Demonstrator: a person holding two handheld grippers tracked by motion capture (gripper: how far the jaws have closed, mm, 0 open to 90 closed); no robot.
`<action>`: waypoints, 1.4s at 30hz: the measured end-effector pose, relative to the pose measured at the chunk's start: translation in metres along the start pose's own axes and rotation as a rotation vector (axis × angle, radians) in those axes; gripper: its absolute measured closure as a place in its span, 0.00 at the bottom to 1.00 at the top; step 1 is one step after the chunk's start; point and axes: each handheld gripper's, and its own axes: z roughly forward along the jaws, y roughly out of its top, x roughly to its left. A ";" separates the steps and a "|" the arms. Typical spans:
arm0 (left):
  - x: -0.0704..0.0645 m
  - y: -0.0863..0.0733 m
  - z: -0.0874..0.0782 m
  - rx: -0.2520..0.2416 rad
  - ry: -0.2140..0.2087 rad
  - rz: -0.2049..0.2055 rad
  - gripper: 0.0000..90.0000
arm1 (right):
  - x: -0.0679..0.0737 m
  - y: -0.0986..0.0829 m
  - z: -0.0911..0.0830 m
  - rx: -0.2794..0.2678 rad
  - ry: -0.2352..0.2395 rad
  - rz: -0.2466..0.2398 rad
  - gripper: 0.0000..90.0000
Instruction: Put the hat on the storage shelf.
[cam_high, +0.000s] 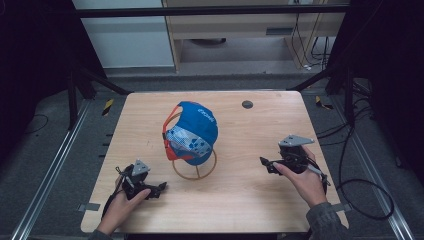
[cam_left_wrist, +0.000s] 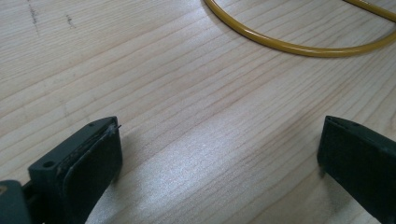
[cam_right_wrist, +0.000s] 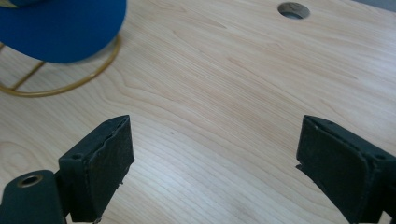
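Note:
A blue cap with a patterned panel and orange trim hangs on a gold wire stand near the table's middle. The stand's ring base lies ahead of my left gripper, whose jaws stand wide apart over bare wood. In the high view that left gripper rests near the front left, a hand on it. My right gripper sits at the right, held by a hand, open and empty. The cap's blue brim and ring base lie at its upper left.
The wooden table has a round cable hole at the back right, also seen as a hole ahead of the right gripper. Black frame legs, rails and cables surround the table on the floor.

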 end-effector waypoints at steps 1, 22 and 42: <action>0.000 0.000 0.000 0.000 0.001 0.000 0.00 | -0.004 -0.004 0.001 0.002 -0.009 0.026 0.12; 0.003 0.000 0.000 0.002 0.004 -0.001 0.00 | -0.025 -0.037 0.030 0.070 -0.104 0.138 0.12; 0.005 0.000 -0.001 0.002 0.005 -0.004 0.00 | -0.015 -0.047 0.041 0.089 -0.088 0.148 0.10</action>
